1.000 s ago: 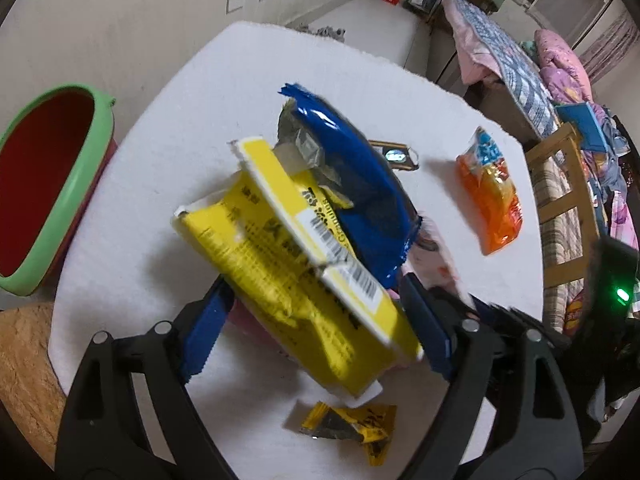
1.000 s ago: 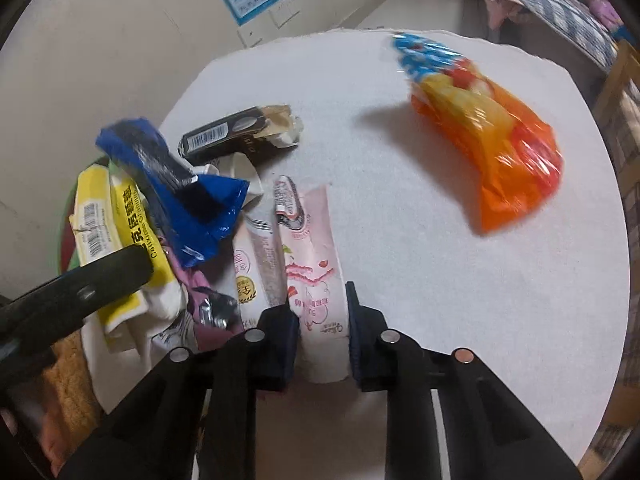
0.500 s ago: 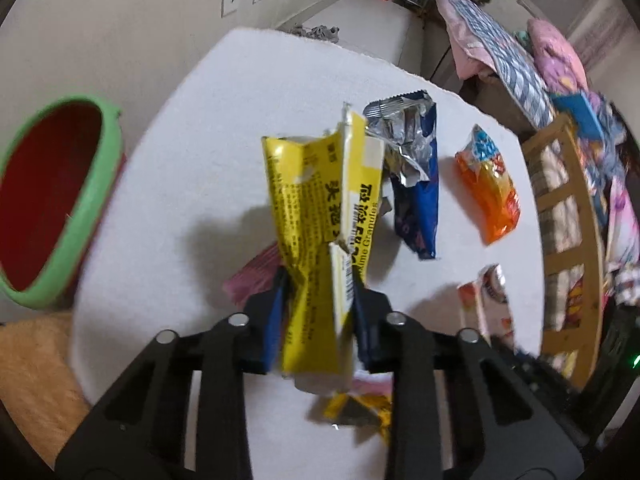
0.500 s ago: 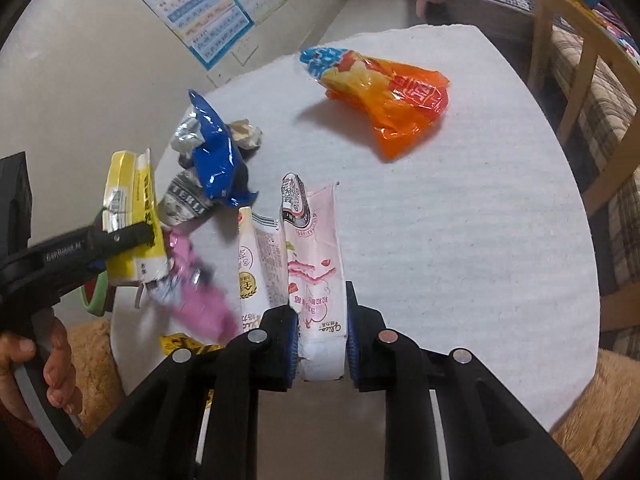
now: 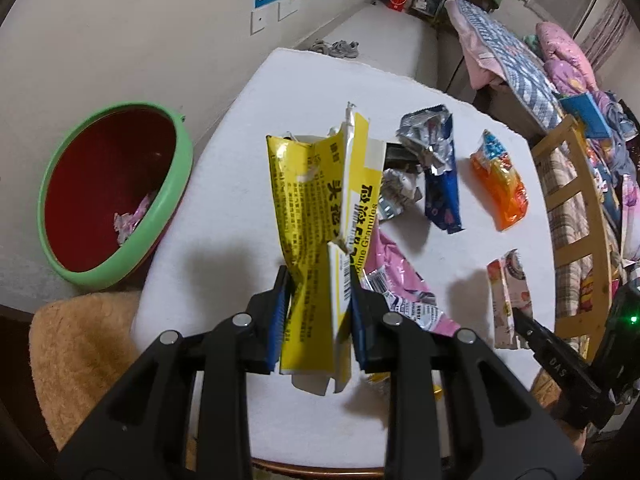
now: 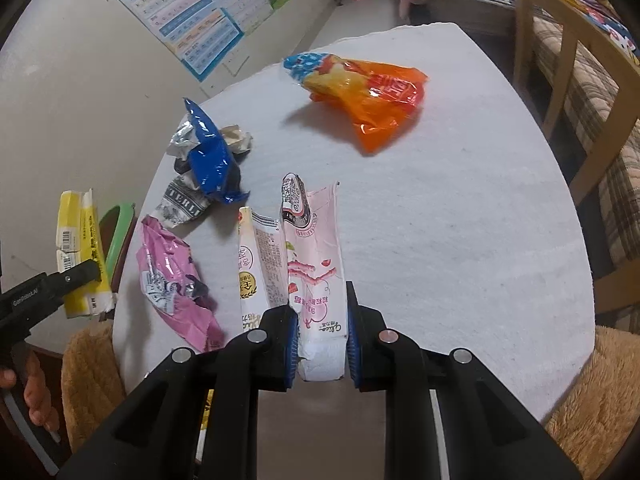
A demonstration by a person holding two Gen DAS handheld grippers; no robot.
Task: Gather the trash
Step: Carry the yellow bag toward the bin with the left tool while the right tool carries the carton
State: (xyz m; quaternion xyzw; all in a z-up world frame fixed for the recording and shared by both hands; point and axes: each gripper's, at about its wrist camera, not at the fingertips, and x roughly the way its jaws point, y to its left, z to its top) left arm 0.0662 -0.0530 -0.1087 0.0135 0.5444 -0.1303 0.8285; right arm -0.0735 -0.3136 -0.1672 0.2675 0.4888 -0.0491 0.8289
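My left gripper (image 5: 318, 316) is shut on a crumpled yellow box (image 5: 320, 216), lifted above the white round table (image 5: 248, 160). In the right wrist view the same yellow box (image 6: 78, 248) hangs at the far left. My right gripper (image 6: 322, 332) is shut on a pink-and-white wrapper (image 6: 316, 248), raised over the table (image 6: 460, 220). On the table lie a pink bag (image 6: 172, 276), a blue wrapper (image 6: 210, 158), a crumpled silver wrapper (image 6: 182, 204) and an orange bag (image 6: 372, 96). A red basin with a green rim (image 5: 108, 192) stands left of the table, one wrapper inside.
Fuzzy tan seats (image 5: 84, 360) sit at the table's near edge. A wooden chair (image 6: 576, 64) and a bed with quilts (image 5: 520, 48) stand beyond the right side. A hand (image 6: 32, 392) holds the left tool. Posters (image 6: 192, 8) hang on the wall.
My left gripper closed on the yellow box and lifted it off the pile; the blue wrapper slid off onto the table. My right gripper raised the pink-and-white wrapper and swung it rightward.
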